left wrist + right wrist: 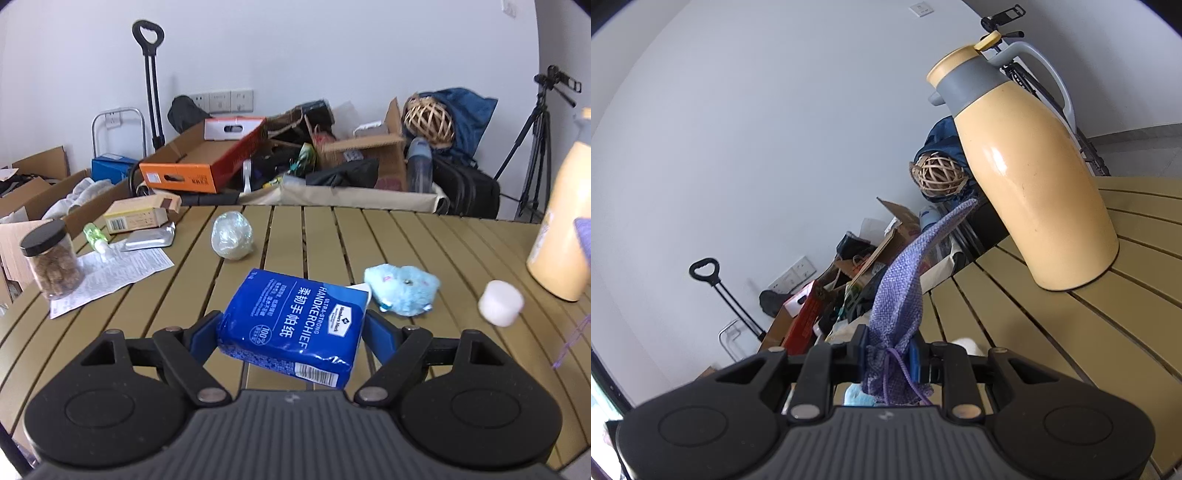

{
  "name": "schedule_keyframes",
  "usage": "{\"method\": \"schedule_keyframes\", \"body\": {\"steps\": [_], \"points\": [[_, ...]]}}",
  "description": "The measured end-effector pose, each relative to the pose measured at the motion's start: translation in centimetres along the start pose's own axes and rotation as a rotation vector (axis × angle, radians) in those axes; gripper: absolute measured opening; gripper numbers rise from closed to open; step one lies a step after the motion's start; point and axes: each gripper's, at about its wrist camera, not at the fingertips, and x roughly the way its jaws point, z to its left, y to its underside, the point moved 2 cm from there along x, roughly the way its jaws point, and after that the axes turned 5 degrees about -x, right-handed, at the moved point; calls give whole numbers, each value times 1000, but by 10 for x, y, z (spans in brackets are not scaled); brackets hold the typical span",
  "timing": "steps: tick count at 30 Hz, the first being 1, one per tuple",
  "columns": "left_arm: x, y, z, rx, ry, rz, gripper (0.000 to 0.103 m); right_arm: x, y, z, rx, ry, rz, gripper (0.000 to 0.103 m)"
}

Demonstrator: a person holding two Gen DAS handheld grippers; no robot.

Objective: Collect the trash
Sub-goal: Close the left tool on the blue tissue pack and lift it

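My left gripper (pixel 291 328) is shut on a blue handkerchief tissue pack (pixel 295 321) and holds it above the slatted table (pixel 424 240). A crumpled clear plastic ball (pixel 232 236) lies beyond it at the table's middle. A small white cap (pixel 500 302) lies to the right. My right gripper (pixel 888 356) is shut on the neck of a purple woven drawstring pouch (pixel 905 291), held tilted above the table (pixel 1034 317); the pouch's edge shows at the far right of the left wrist view (pixel 583 236).
A yellow thermos jug (pixel 1027 177) stands on the table, also in the left wrist view (pixel 561 229). A blue plush toy (pixel 402 290), a jar of nuts (pixel 51 258), a printed leaflet (pixel 110 273), a foil packet (pixel 149 240) and a small box (pixel 140 214) lie around. Cluttered boxes sit behind the table.
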Motion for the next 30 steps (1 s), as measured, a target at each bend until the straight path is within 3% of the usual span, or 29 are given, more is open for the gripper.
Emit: {"method": "schedule_keyframes", "body": {"steps": [13, 30], "points": [[-77, 24, -3, 7, 38, -27, 82, -63, 20, 20, -112, 22, 94, 21], [-150, 93, 11, -51, 112, 9, 82, -130, 70, 67, -280, 14, 236, 21]]}}
